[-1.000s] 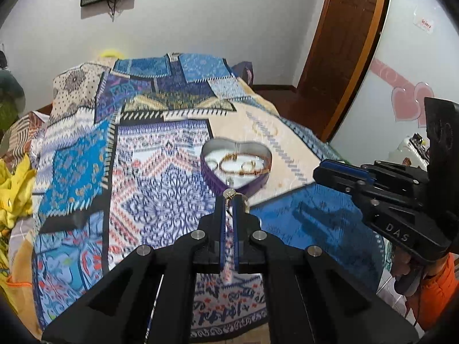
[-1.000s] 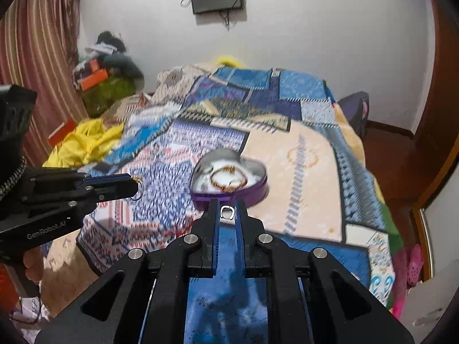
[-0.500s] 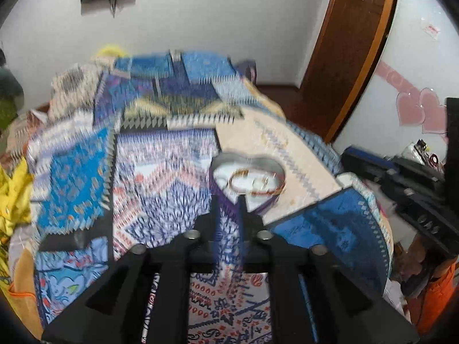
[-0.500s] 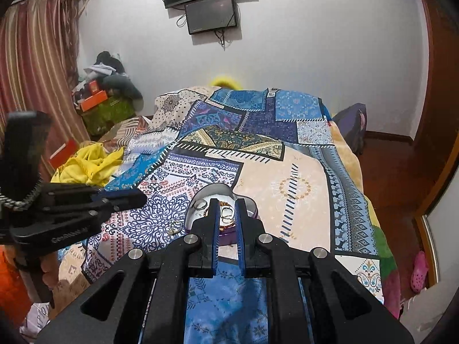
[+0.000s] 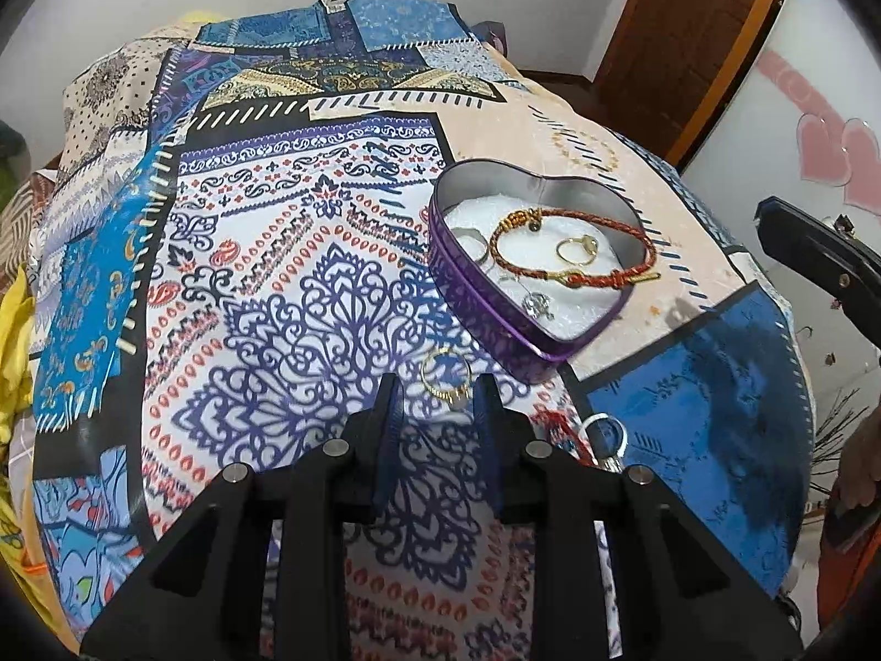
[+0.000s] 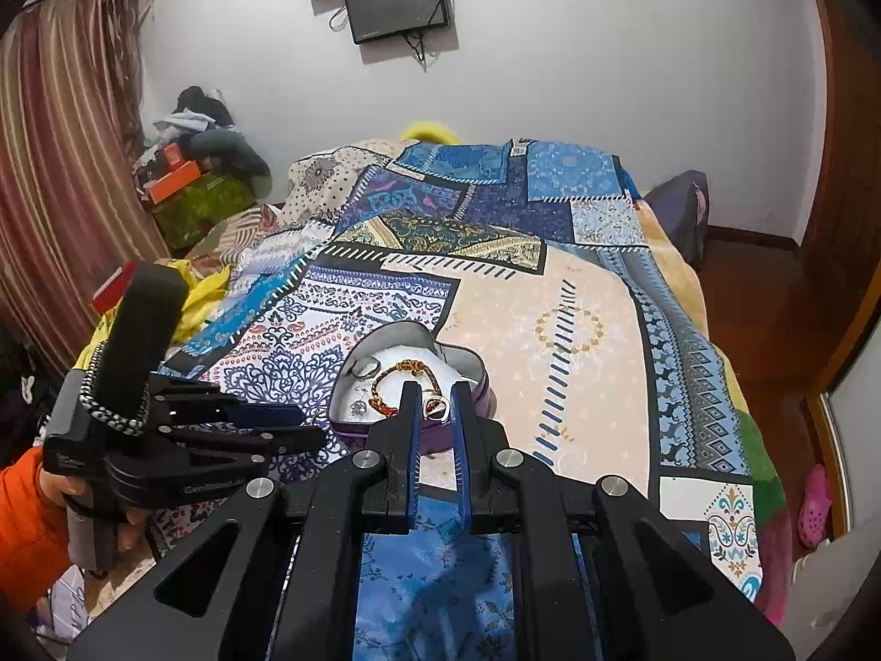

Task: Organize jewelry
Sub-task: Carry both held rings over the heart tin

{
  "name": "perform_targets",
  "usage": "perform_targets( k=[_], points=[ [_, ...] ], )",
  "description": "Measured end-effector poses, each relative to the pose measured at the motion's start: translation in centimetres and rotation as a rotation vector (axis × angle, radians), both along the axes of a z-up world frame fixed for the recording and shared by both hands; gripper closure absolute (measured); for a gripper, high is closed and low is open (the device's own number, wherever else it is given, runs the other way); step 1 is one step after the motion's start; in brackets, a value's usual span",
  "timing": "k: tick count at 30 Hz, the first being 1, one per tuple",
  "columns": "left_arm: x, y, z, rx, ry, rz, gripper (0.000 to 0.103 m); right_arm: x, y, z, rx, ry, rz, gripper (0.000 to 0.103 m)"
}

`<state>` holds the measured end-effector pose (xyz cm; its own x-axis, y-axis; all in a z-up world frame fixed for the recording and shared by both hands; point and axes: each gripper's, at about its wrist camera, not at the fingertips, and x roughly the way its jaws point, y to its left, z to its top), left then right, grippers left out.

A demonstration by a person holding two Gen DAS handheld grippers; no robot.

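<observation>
A purple heart-shaped tin (image 5: 478, 291) (image 6: 478, 383) stands on the patterned bedspread. Inside lie a red and gold braided bracelet (image 5: 578, 270), a gold ring (image 5: 575, 249), a silver ring (image 5: 474, 245) and a small silver pendant (image 5: 537, 304). My left gripper (image 5: 435, 385) is open and empty, just above a gold ring (image 5: 445, 373) that lies on the bedspread in front of the tin. A silver ring (image 5: 605, 432) lies to its right. My right gripper (image 6: 434, 391) is open over the tin's near edge, and a silver ring (image 6: 436, 406) shows between its fingers.
The bedspread (image 5: 286, 286) covers the whole bed. A yellow cloth (image 6: 201, 297) lies at its left side. A wooden door (image 5: 694, 38) stands at the right, and a pile of clothes and boxes (image 6: 192, 176) sits by the curtain. The left gripper's body (image 6: 181, 440) shows at the right view's lower left.
Both grippers were shut and are now open. The left one has let go of the gold ring and dropped lower toward the bedspread. The right one has risen and pulled back.
</observation>
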<state>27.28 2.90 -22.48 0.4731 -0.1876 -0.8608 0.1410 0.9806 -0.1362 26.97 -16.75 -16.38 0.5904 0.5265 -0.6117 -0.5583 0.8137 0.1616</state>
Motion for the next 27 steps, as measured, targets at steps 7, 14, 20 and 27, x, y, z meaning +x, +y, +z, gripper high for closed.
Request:
perform_targets(
  k=[7, 14, 20, 27],
  points=[
    [-0.1, -0.5, -0.1, 0.037, -0.033, -0.024, 0.086, 0.6, 0.5, -0.4, -0.007, 0.011, 0.010, 0.094],
    [-0.3, -0.4, 0.6, 0.050, -0.062, -0.016, 0.086, 1.3, 1.3, -0.3, -0.007, 0.006, 0.020, 0.094],
    [-0.2, 0.5, 3.1, -0.016, -0.120, 0.010, 0.086, 2.1, 2.5, -0.2, -0.007, 0.008, 0.041, 0.094],
    [0.9, 0.0, 5.9, -0.067, -0.197, 0.000, 0.086, 3.4, 3.5, -0.2, 0.003, 0.027, 0.061, 0.094]
  ],
)
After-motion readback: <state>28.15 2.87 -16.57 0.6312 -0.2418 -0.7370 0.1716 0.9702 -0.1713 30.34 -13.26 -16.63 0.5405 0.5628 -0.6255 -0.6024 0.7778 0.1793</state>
